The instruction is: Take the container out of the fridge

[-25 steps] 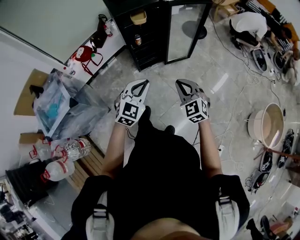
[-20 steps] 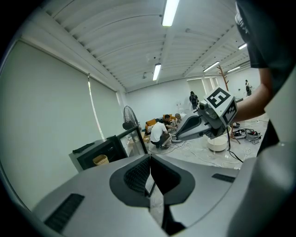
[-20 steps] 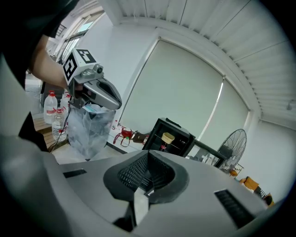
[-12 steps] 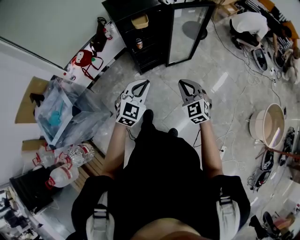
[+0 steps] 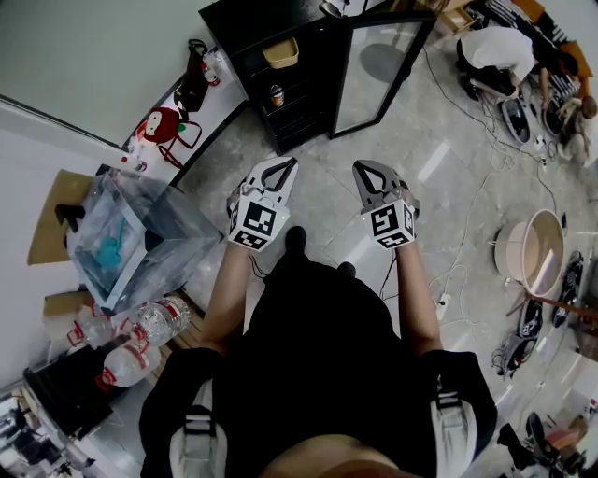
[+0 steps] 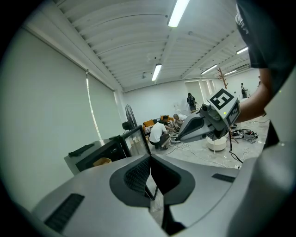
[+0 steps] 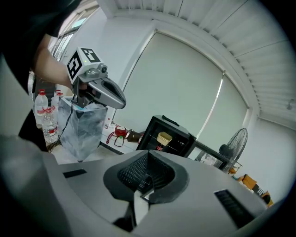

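A black mini fridge [image 5: 245, 21] stands at the top of the head view with its glass door [image 5: 374, 65] swung open. A tan container [image 5: 280, 53] sits on its upper shelf, and a small can [image 5: 276, 95] stands a shelf below. My left gripper [image 5: 291, 163] and right gripper [image 5: 358, 166] are held side by side over the floor, well short of the fridge, both shut and empty. The right gripper view shows the fridge [image 7: 152, 127] and the container [image 7: 164, 138] beyond the closed jaws. In the left gripper view the container [image 6: 101, 161] is at the left.
A clear plastic bag [image 5: 131, 229] with something blue inside stands at the left, with water bottles [image 5: 131, 331] below it. A red bag [image 5: 163, 121] lies by the wall. A round tub [image 5: 533, 247], floor cables [image 5: 467, 215] and seated people [image 5: 500, 47] are at the right.
The head view has shifted so that more of the fridge shows, and the plastic bag and bottles sit lower in the picture. Both grippers keep the same shut pose.
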`<act>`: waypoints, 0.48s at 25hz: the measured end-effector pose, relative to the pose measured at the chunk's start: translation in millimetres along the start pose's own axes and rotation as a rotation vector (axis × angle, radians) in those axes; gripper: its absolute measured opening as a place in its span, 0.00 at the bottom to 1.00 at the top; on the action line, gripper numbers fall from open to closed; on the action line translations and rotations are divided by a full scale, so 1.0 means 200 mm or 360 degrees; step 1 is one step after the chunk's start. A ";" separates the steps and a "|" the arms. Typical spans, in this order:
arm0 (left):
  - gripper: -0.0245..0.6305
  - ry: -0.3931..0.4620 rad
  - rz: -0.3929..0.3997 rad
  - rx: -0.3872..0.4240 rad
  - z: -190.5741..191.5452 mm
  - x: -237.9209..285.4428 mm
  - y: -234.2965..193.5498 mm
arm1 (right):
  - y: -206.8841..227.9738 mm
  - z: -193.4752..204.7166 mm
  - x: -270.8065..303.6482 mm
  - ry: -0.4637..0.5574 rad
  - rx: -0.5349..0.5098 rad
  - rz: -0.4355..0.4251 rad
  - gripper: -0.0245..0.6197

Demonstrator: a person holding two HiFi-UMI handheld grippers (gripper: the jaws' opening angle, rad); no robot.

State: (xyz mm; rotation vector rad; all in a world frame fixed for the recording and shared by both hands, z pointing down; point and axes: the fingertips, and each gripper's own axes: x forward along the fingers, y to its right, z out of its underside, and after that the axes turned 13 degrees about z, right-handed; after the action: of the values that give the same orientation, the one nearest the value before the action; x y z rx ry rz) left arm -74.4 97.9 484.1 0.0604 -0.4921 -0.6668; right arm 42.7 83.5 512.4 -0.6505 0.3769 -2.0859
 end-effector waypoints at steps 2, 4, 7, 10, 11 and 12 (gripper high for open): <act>0.07 -0.0005 0.0017 -0.0003 0.02 0.02 -0.05 | 0.01 0.00 0.05 -0.0014 0.0008 0.0007 0.04; 0.07 -0.0006 0.0037 -0.0008 0.04 0.05 -0.10 | 0.02 0.00 0.11 -0.0027 0.0012 0.0021 0.04; 0.07 -0.0002 0.0074 -0.0007 0.06 0.09 -0.16 | 0.04 -0.01 0.18 -0.0044 0.0011 0.0047 0.04; 0.07 0.0008 0.0100 0.0002 0.07 0.10 -0.22 | 0.04 -0.03 0.24 -0.0055 0.0013 0.0062 0.04; 0.07 0.0011 0.0103 0.0004 0.07 0.10 -0.25 | 0.04 -0.04 0.27 -0.0056 0.0014 0.0069 0.04; 0.07 0.0014 0.0106 0.0008 0.07 0.10 -0.28 | 0.04 -0.05 0.29 -0.0057 0.0015 0.0077 0.04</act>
State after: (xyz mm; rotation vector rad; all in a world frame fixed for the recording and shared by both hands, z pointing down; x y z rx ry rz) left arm -99.4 43.6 494.2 0.0513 -0.4849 -0.5997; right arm 16.3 31.3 518.5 -0.6664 0.3591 -2.0264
